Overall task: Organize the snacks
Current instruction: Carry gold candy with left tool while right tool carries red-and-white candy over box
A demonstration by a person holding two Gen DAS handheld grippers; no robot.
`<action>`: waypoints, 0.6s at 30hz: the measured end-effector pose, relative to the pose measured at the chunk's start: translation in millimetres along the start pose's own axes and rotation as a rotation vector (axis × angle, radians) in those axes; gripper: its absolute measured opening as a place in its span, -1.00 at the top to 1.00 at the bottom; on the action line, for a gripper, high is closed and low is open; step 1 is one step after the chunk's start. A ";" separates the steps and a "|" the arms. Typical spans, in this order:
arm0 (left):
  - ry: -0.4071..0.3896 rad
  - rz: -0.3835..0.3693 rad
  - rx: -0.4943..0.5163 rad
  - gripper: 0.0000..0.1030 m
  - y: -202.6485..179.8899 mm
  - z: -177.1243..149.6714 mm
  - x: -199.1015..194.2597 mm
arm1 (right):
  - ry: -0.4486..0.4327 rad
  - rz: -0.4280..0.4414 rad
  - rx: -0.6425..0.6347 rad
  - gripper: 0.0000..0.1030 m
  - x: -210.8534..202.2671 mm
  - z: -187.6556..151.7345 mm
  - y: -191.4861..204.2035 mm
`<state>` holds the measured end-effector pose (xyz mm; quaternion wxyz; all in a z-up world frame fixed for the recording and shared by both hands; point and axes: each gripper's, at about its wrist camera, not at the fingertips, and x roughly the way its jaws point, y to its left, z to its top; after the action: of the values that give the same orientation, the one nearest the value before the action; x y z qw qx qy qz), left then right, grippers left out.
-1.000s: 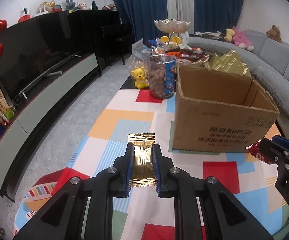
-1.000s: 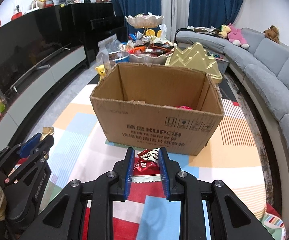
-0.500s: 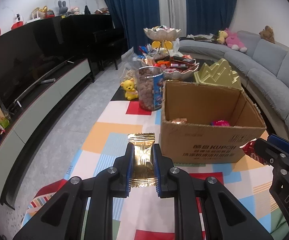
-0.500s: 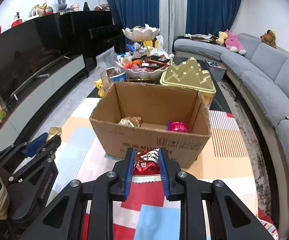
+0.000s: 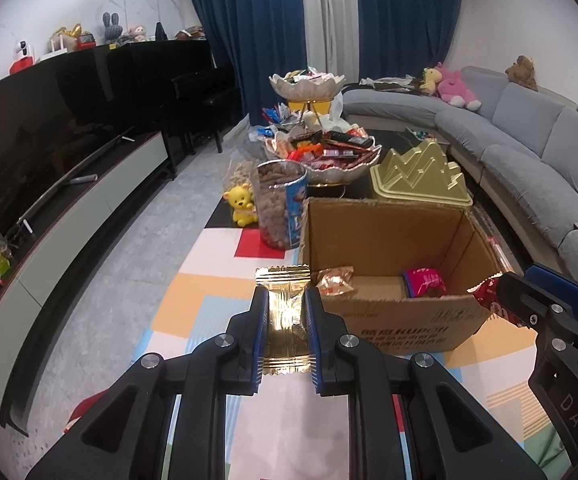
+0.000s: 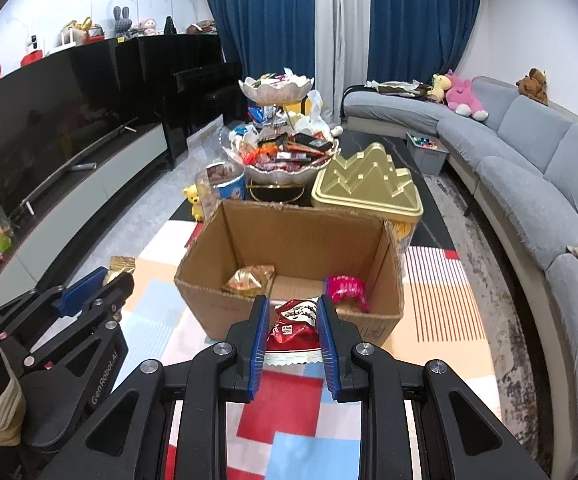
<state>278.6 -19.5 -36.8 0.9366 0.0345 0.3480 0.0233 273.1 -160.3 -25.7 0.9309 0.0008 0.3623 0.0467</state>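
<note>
Grey sofa (image 5: 529, 136), blue curtains (image 5: 261, 32), television (image 5: 41, 128)

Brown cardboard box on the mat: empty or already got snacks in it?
Not empty. The open-topped brown cardboard box holds a crinkled gold-orange snack packet and a pink snack packet on its floor, which is otherwise mostly bare.

From where I'm driving, both my grippers, left gripper (image 5: 285, 334) and right gripper (image 6: 292, 336), are chunky black plastic with ribbed blue finger pads (image 6: 259, 340), silver pivot screws, white GenRobot.AI lettering on the left and DAS on the right.
</note>
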 end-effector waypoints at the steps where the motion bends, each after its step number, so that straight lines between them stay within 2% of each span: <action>1: -0.003 -0.003 0.002 0.63 -0.7 2.7 0.2 | -0.003 -0.001 0.001 0.49 0.0 3.1 -1.0; 18: -0.012 -0.047 0.032 0.63 -19.3 42.6 26.4 | -0.014 -0.008 0.017 0.49 19.9 35.3 -18.7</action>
<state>326.8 -39.0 -23.4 0.9382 0.0416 0.3434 -0.0046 313.0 -176.1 -13.8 0.9336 0.0076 0.3559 0.0397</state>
